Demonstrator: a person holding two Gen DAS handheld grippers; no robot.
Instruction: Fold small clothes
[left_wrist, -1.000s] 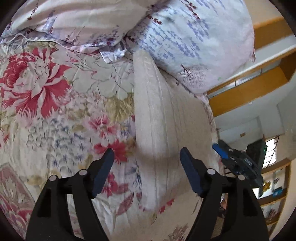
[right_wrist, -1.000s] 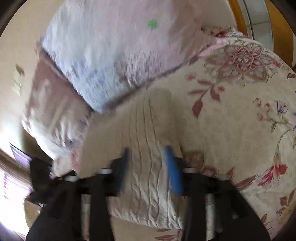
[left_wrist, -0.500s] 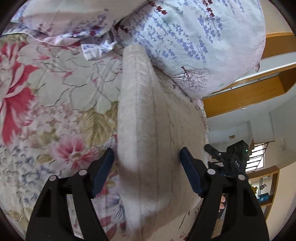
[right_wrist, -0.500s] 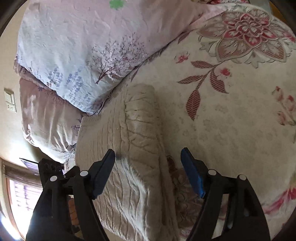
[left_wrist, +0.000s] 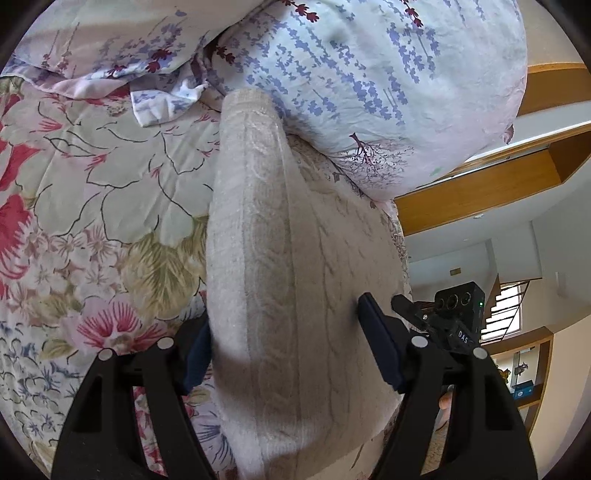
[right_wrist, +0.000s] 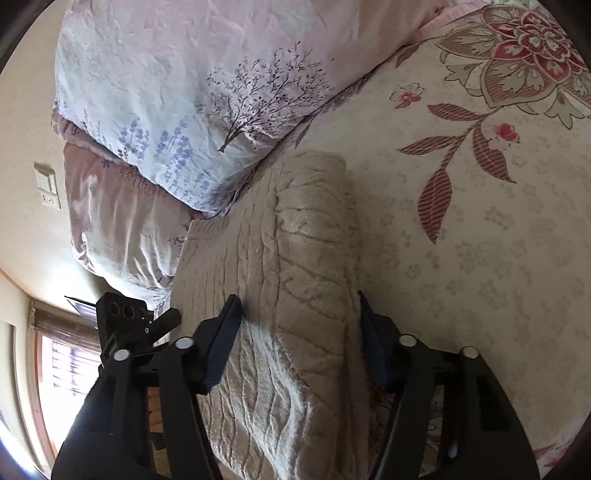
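Observation:
A beige cable-knit garment (left_wrist: 288, 258) lies folded on a floral bedspread (left_wrist: 92, 206), with a thick rolled edge running away from me. My left gripper (left_wrist: 288, 343) is open and its jaws straddle that folded edge, one on each side. My right gripper (right_wrist: 299, 332) is open and straddles the opposite end of the same garment (right_wrist: 306, 258). Each gripper shows in the other's view, the right one in the left wrist view (left_wrist: 443, 317) and the left one in the right wrist view (right_wrist: 129, 321).
Two pale floral pillows (left_wrist: 369, 74) (right_wrist: 192, 81) lie against the garment's far side. The bedspread (right_wrist: 480, 221) stretches out to the right in the right wrist view. A wooden headboard (left_wrist: 480, 184) and shelves (left_wrist: 524, 376) stand beyond the bed.
Both grippers have moved forward over the garment's folded edge, which now sits deeper between the jaws. The right gripper opened wider from a second ago.

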